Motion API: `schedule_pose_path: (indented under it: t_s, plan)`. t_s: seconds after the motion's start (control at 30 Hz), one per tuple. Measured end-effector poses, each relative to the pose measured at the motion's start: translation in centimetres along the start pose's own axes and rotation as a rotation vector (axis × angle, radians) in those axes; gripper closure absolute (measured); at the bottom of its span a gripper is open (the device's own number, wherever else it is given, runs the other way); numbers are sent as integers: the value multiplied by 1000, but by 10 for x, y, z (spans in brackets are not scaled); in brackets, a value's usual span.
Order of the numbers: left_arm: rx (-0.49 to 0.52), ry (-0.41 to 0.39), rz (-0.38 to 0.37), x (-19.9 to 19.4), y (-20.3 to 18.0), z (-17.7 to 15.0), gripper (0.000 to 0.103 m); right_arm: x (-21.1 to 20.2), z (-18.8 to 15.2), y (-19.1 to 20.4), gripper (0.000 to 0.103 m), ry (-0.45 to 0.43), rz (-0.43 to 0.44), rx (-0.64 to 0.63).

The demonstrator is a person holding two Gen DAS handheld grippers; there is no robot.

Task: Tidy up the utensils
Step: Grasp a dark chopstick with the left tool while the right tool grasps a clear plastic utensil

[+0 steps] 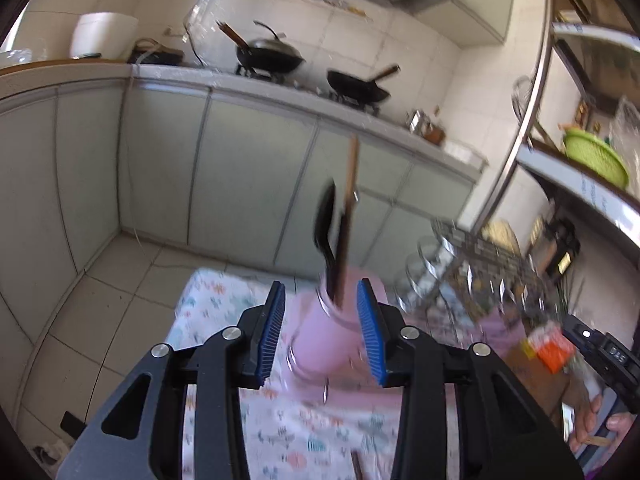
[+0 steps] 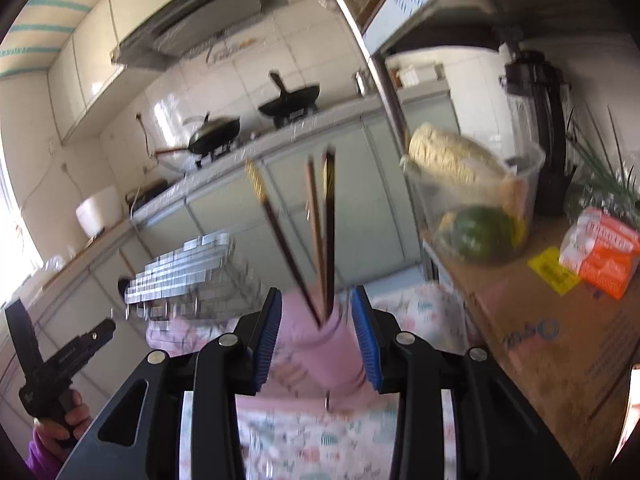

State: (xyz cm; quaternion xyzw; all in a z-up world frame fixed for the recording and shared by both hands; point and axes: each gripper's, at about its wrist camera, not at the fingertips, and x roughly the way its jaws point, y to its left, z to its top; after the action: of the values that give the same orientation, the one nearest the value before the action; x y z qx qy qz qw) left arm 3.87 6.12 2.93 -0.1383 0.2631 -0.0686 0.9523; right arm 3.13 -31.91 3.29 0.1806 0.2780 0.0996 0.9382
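My left gripper gapes wide around a pink cup holding a black spoon; my right gripper gapes wide, chopsticks at twelve o'clock.

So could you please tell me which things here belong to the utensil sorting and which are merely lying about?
Job:
pink cup
chopsticks
black spoon
dish rack

Lying about:
woks
green basket
orange packet

Each camera sits just behind its own tongs, looks forward and a little down, very close to a pink cup on the tabletop, and both views share that cup and the far stove.
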Motion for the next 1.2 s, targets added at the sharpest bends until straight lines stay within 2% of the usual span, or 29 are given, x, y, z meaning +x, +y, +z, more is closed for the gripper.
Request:
schedule_pose_path:
  t_s: [0.23,0.37,0.5,0.6,0.67,0.8,0.83,0.87,0.9,1.0,1.2]
  plan:
    - [87,285,-61,21,-20,-55,66,26,-59,8,68,238,61,19]
    - [72,457,-82,43,-26,-86,66,38,-85,5,72,351,104,69]
    - [66,603,-81,68,-34,-110,79,48,-100,-1,84,437,142,119]
    - [63,679,-55,88,-38,-121,81,52,-109,-7,85,468,180,167]
    - [72,710,-16,101,-41,-126,81,55,-114,-11,85,484,196,189]
    - [90,742,6,120,-48,-131,82,62,-117,-15,85,515,220,206]
    - [110,745,19,123,-51,-133,84,65,-118,-15,84,524,230,212]
    - [121,747,33,125,-52,-134,96,68,-118,-15,84,535,241,218]
    - [117,748,35,126,-53,-134,97,71,-117,-15,84,544,254,224]
    - [97,743,20,124,-52,-131,98,85,-117,-11,84,575,275,222]
    - [48,667,-36,99,-44,-113,98,118,-126,3,83,670,273,172]
